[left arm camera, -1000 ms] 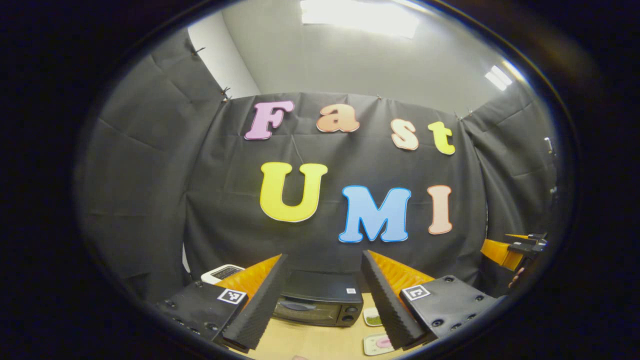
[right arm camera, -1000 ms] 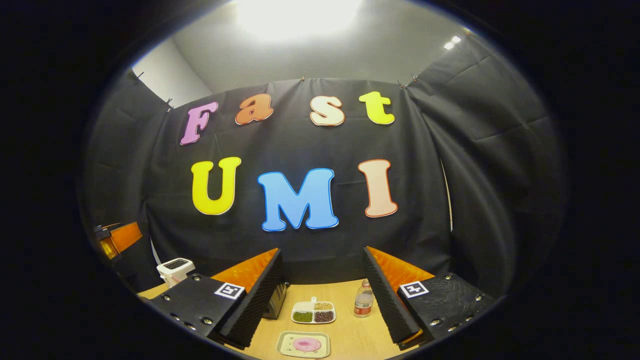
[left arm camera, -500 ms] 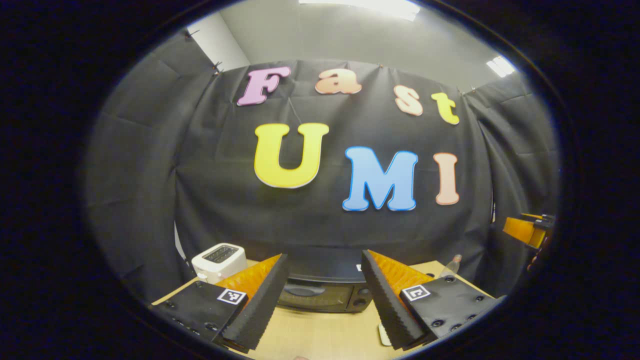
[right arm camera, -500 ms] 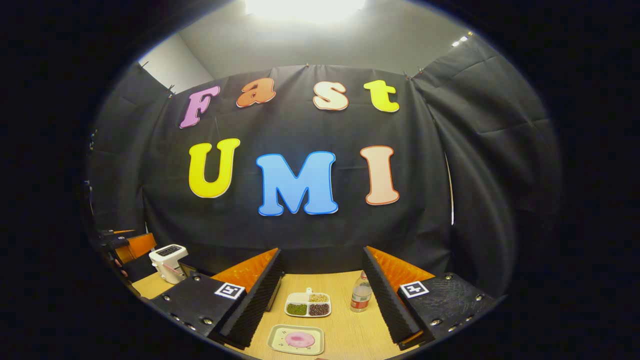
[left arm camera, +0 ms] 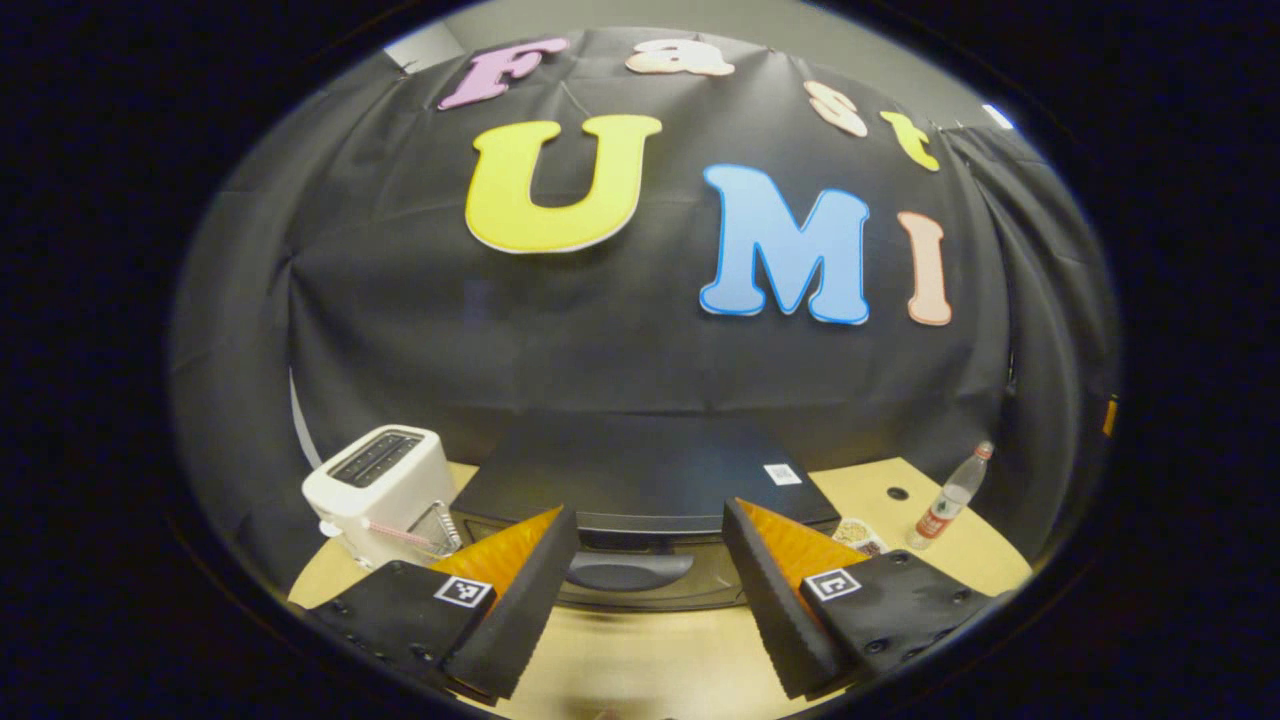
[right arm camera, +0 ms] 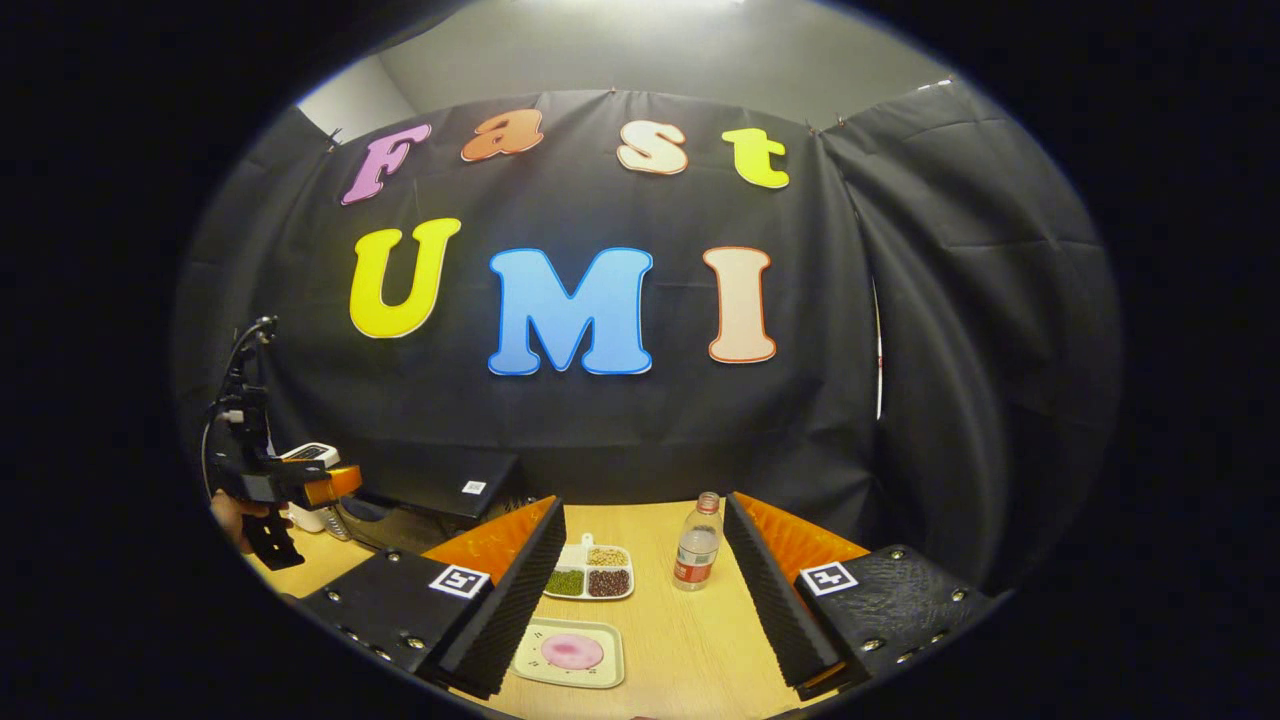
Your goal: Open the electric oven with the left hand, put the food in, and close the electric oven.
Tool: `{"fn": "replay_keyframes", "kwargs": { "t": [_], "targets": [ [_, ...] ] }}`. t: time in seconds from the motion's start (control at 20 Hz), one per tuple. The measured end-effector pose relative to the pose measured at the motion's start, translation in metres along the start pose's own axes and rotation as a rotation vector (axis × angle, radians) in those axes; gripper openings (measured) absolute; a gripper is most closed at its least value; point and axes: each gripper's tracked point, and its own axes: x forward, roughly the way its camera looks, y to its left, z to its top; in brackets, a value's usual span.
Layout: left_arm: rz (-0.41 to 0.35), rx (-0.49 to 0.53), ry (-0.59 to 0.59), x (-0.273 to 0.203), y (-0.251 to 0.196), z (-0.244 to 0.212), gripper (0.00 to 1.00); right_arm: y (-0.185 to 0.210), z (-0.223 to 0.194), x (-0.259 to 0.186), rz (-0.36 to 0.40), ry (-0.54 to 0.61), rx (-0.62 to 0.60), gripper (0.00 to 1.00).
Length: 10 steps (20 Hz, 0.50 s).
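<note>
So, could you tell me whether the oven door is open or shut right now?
Shut: the oven door sits upright and flush with its handle untouched, between the open left tool fingers.

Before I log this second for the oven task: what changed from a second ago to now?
The left gripper moved in toward the oven, fingers open and lined up with its door handle, nothing held. The right gripper stayed open, tilting down slightly over the pink food tray. The oven is still closed; the toaster and bottle stayed put.

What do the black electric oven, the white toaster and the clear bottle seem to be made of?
Black electric oven: probably painted metal, matte flat top; dark glossy door, perhaps glass.
White toaster: likely plastic, smooth rounded shell.
Clear bottle: likely thin plastic, see-through.
</note>
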Motion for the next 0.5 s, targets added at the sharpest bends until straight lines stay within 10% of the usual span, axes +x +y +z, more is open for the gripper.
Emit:
{"fn": "replay_keyframes", "kwargs": {
  "t": [0.5],
  "targets": [
    [0.024,0.081,0.091,0.052,0.014,-0.043,0.98,-0.008,0.006,0.005,-0.056,0.004,-0.014,0.97]
  ]
}}
